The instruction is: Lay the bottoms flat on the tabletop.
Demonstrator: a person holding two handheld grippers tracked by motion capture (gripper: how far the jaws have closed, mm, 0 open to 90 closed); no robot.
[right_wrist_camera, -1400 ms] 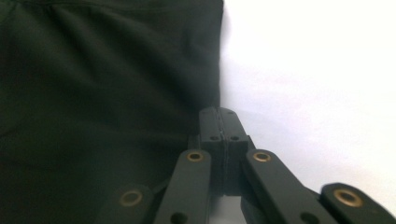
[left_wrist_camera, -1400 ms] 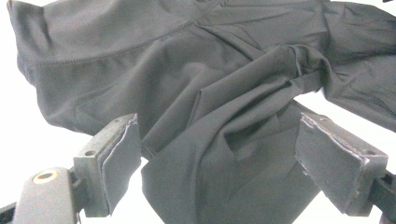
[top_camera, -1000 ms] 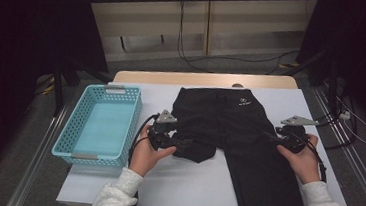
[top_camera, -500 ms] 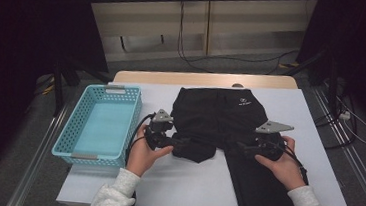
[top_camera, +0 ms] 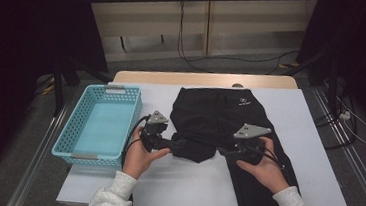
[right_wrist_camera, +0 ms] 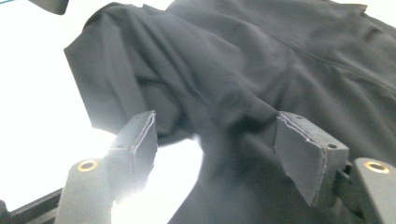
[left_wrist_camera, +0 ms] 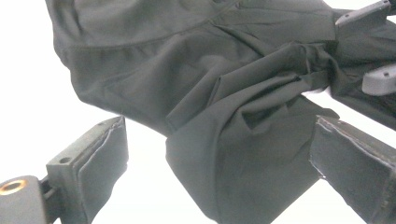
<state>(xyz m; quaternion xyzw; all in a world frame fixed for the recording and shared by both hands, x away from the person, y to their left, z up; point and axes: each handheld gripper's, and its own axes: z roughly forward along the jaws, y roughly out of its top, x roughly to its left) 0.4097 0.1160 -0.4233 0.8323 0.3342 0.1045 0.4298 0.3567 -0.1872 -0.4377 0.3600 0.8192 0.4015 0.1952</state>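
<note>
Both claws open at the folded leg of the trousers

Left claw (left_wrist_camera: 219, 154) gapes, its jaws just opened, folded cloth between them unpinched; right claw (right_wrist_camera: 215, 154) stands apart, jaws just narrowing, straddling the crotch seam without pressing. The trousers (top_camera: 220, 114) lie lengthwise on the worktop (top_camera: 310, 119), waist far, basket (top_camera: 69, 146) left of them. The bunched leg lies nearer the left claw.

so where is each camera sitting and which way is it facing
high view: above the person's side, looking forward and down on the table; both forearms, left tool and right tool at the black trousers, blue basket at left.
left gripper view: rides the left tool, open jaws astride a folded trouser leg.
right gripper view: rides the right tool, open jaws over the trousers.
Shared: all see the trousers.
</note>
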